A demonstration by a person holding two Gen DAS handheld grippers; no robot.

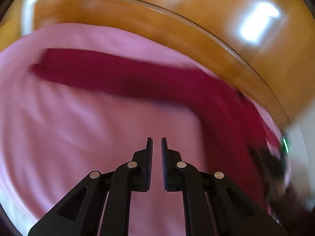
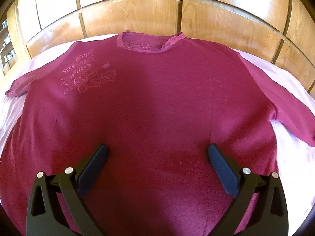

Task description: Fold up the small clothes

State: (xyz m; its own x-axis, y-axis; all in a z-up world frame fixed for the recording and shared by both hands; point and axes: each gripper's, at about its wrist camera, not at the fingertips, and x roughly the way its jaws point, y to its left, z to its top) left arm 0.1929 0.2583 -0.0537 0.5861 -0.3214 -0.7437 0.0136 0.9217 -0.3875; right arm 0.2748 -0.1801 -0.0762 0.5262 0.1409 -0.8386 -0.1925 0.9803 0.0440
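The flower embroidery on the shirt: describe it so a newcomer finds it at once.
A maroon shirt lies flat on the pink sheet, collar toward the wooden panelling. Left of and below the collar sits the embroidery, lighter pink stitched flowers, the only pattern on the plain chest.

A pale pink sheet (image 2: 291,82) covers the surface, smooth on the right wrist view and streaked with blur on the left. Behind it rises a glossy wooden panelled wall (image 2: 137,17); shelves (image 2: 6,45) with small items sit far left.
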